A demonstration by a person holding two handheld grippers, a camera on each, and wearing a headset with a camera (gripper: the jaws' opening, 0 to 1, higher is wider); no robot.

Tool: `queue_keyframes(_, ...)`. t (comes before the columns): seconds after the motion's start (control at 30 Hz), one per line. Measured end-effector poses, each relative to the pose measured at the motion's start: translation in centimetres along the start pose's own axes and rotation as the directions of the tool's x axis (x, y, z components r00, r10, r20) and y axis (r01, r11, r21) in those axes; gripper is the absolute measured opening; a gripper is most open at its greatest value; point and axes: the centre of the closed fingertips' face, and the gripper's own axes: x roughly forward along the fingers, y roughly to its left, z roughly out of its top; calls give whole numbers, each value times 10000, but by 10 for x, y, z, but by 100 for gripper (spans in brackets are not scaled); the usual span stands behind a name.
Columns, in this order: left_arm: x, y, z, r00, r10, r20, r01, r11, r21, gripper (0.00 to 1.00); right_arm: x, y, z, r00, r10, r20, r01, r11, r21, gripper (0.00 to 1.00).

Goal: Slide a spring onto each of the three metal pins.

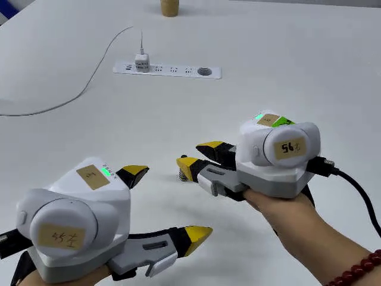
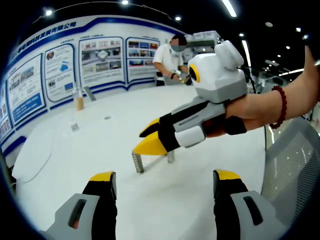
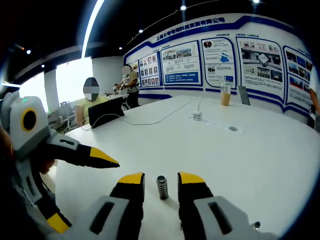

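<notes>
Right gripper [image 1: 199, 156] at an upright spring [image 1: 181, 175]
Head view: spring stands on the table [image 1: 268, 71]; left gripper [image 1: 168, 202] jaws spread wide. Left gripper view: the same wide gap. Right gripper view: jaws narrowly parted, flanking the spring without touching.

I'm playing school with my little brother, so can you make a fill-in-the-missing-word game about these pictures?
1. The spring stands upright ___ the two jaws of the right gripper.
2. The left gripper holds nothing, and its jaws are wide ___.
3. The power strip lies on a table whose top is coloured ___.

Missing words: between; open; white.
</notes>
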Motion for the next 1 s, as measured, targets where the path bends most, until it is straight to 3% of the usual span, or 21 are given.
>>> queue_keyframes(0.5, 5, -6, 6, 10000, -56, -63, 60, 9979, 648, 72, -31, -15, -1, 9985, -481, -247, 487, 9985, 253, 43)
queue_keyframes(1.0, 18, -7, 8, 9996, 21, -274, 3, 9962, 875, 63, -62, -36, -10, 9945, -944, -461, 964, 9944, 441, 52)
